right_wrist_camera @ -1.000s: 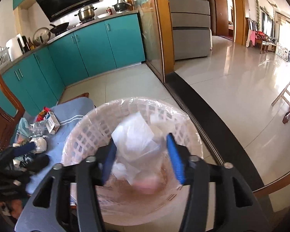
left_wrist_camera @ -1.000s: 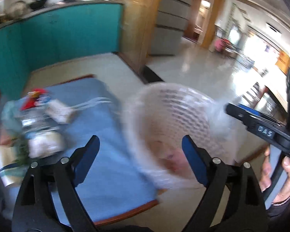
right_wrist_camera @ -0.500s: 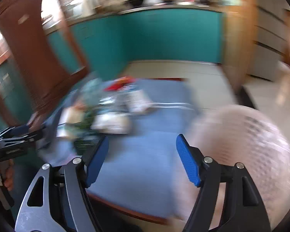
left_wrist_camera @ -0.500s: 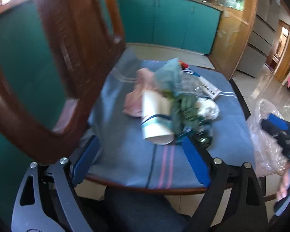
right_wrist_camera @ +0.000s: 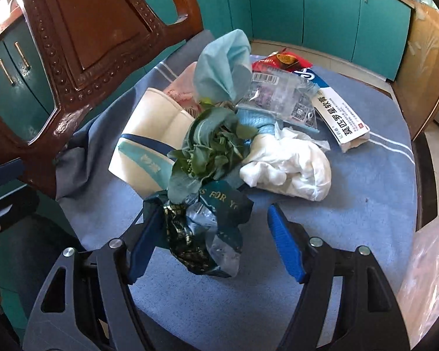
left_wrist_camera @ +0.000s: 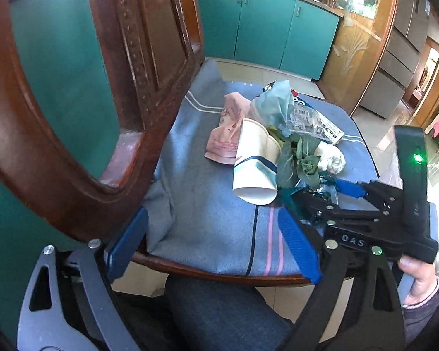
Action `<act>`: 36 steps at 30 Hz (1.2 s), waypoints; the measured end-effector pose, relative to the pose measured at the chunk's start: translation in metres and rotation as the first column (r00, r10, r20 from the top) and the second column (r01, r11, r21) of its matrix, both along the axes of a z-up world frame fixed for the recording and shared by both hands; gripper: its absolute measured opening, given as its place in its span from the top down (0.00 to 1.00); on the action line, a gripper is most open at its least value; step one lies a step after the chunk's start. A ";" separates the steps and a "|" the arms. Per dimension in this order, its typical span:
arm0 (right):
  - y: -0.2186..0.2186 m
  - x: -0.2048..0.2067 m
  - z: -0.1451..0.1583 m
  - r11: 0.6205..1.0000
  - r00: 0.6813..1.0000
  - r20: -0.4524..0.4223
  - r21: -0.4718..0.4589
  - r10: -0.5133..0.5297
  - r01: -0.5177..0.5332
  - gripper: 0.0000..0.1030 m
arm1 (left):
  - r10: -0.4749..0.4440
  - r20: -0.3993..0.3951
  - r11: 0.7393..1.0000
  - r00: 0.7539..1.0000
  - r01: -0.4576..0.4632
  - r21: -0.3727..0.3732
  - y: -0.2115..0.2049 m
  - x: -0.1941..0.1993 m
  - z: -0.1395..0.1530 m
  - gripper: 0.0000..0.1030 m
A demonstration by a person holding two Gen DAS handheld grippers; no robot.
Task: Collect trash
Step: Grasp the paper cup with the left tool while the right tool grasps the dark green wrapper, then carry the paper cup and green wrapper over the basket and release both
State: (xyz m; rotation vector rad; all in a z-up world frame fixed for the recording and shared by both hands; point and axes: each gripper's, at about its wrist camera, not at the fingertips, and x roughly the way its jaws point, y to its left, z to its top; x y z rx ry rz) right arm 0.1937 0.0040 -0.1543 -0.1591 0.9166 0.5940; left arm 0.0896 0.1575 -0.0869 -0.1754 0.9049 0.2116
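**Dark green wrapper sits between your right jaws**

A teal-cabinet kitchen surrounds a round tabletop point(right_wrist_camera: 365, 204) under a blue cloth, with a carved wooden chair point(left_wrist_camera: 125, 58) pushed against its far-left side. The trash lies heaped in the middle of the cloth: a squashed paper cup point(right_wrist_camera: 149, 143), a bunch of wilted greens point(right_wrist_camera: 210, 149), a crumpled white tissue point(right_wrist_camera: 289, 166), a clear plastic packet point(right_wrist_camera: 281, 102), a printed carton point(right_wrist_camera: 342, 120), a pale blue bag point(right_wrist_camera: 222, 67) and a pink bag point(left_wrist_camera: 228, 134).

Your right gripper point(right_wrist_camera: 213, 242) has just been closing its jaws, yet they stand apart on either side of the dark green foil wrapper point(right_wrist_camera: 207, 234) at the near edge of the heap; the left pad is at the foil, the right pad clear of it, so no grip is made. Your left gripper point(left_wrist_camera: 213, 248) hangs wide open over the near rim, empty.

Expect the wrapper to be very light, crinkly and slippery; it will likely collapse rather than resist. Take it across its bunched middle, not the loose ribbon edge, which would probably slide out. The greens rest against its top and may drag along.

A clear bag liner point(right_wrist_camera: 430, 263) shows at the right edge, so the bin probably waits there.
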 end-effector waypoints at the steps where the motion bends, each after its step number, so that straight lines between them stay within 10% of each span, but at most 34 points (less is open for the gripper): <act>1: -0.001 0.000 0.000 1.000 1.000 -0.008 0.010 0.007 -0.007 0.45 | -0.002 0.000 1.000 1.000 0.002 -0.004 0.000 0.002 -0.001 0.12; 23: -0.088 -0.029 0.010 0.991 0.991 -0.011 0.033 -0.130 0.131 0.47 | -0.060 -0.064 0.998 0.996 0.058 -0.033 -0.018 0.092 -0.035 0.08; 30: -0.090 -0.026 0.006 0.990 0.991 -0.020 0.043 -0.135 0.135 0.40 | -0.107 -0.143 0.991 0.984 0.093 -0.101 -0.012 0.114 -0.063 0.49; 36: -0.082 -0.024 0.003 0.991 0.991 -0.004 0.007 -0.136 0.136 0.38 | -0.129 -0.115 0.988 0.985 0.119 -0.094 -0.019 0.099 -0.061 0.57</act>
